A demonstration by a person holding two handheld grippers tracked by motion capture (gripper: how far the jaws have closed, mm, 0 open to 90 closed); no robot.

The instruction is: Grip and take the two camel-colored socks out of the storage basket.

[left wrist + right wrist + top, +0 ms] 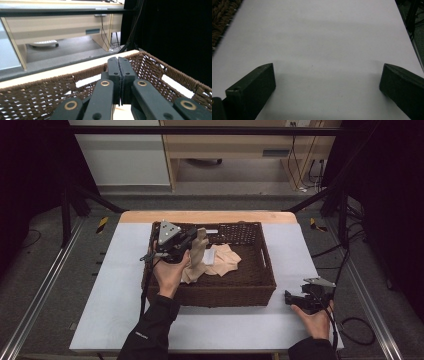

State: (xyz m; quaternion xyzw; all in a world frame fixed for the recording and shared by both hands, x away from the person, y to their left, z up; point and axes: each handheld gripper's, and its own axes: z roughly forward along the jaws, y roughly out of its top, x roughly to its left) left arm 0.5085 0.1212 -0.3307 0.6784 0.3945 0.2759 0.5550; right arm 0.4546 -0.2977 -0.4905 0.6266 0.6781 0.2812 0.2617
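So the right claw (292,296) is parked down on the white bench (115,285) near the front right corner, jaws spread wide with nothing between them, basically idle. Bit further in, the left claw (192,241) is up over the brown wicker basket (225,292) with its jaws pressed together, and from the high view it's pinching the top of a beige cloth (199,251) that hangs down into the basket. More pale fabric (225,260) is lying on the basket floor just beside it.

What could go wrong, I reckon: the grip looks like it's only on an edge, so the cloth could slide out if it gets yanked. The hanging end could also snag on the weave or drag the other piece up with it. And the basket isn't held down by anything, so a snag might tug it across the bench.

Writing: there's small lettering on the left sleeve (145,335), too tiny to read.
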